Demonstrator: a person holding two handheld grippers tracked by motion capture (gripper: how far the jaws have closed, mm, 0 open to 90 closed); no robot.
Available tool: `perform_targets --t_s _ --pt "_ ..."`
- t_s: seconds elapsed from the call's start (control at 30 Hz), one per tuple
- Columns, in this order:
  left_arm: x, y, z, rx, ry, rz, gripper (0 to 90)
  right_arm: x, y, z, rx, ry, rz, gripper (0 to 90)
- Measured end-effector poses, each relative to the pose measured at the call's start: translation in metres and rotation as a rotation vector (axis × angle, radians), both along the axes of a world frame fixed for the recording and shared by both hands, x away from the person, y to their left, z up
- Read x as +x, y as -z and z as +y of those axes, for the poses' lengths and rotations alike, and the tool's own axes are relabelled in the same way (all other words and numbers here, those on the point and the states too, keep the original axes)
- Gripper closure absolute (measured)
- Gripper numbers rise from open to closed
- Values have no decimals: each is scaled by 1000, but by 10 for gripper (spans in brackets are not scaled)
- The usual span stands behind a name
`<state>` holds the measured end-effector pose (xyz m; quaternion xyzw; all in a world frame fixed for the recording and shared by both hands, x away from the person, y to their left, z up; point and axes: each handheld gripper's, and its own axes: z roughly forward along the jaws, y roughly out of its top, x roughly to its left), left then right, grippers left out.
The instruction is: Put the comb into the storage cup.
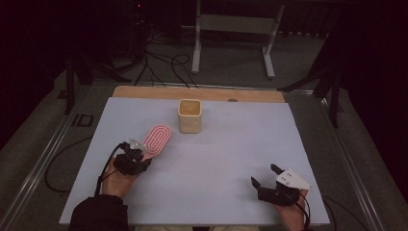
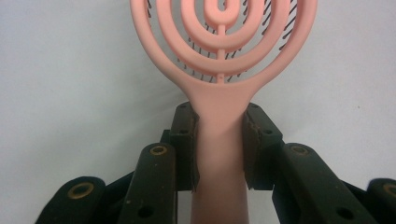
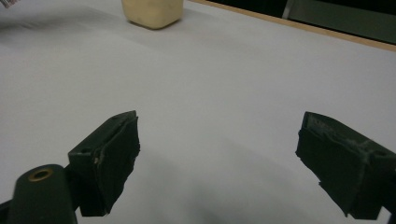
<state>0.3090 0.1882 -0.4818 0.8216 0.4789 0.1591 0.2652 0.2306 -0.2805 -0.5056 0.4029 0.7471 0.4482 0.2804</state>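
Setting: we class this as a lab or recording studio, not a home. We note a work table (image 1: 72, 192) with a wooden top under a pale sheet, ringed by dark surroundings; metal rails (image 1: 41, 159) along its sides; black cables (image 1: 163, 65) strewn over a grey floor (image 1: 231, 62); a white metal stand frame (image 1: 235, 29) behind; dark tripod legs (image 1: 327, 86) at the right. We see no household furnishings, only rig hardware.
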Motion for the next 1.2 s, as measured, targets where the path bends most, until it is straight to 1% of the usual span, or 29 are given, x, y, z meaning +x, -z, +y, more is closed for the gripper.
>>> perform_targets --t_s 0.03,0.07,0.17,0.23,0.4,0.5,0.57,0.6,0.7,0.73,0.8,0.9,1.0,1.2 --pt "0 0 0 0 0 0 700 0 0 0 0 0 0 128" --pt "-1 -2 1 -6 -2 -17 700 0 0 0 0 -1 1 128" --pt "-2 -5 1 -20 -5 -46 700 0 1 1 -1 -4 9 127" --pt "-3 -7 0 -21 0 -64 700 1 1 1 -1 -3 14 127" --pt "-4 -10 0 -35 -3 -96 700 1 2 0 -1 -4 21 127" --pt "-6 -14 1 -51 -9 -117 700 1 1 0 13 -7 33 123" --pt "-7 -16 2 -59 -14 -135 700 2 0 -1 35 -11 51 118" --pt "-7 -17 3 -63 -11 -138 700 3 -1 -1 43 -16 58 115" --pt "-8 -20 1 -61 -3 -154 700 6 -7 1 63 -31 63 114" --pt "-9 -20 0 -65 3 -156 700 7 -9 2 72 -37 65 113" --pt "-9 -21 -2 -60 17 -166 699 8 -13 5 86 -49 65 110" --pt "-11 -23 -6 -43 22 -183 700 11 -16 12 88 -62 67 105" --pt "-13 -26 -8 -42 25 -200 700 16 -18 20 102 -76 75 102" --pt "-17 -32 -9 -54 36 -238 700 27 -21 38 133 -106 93 97"
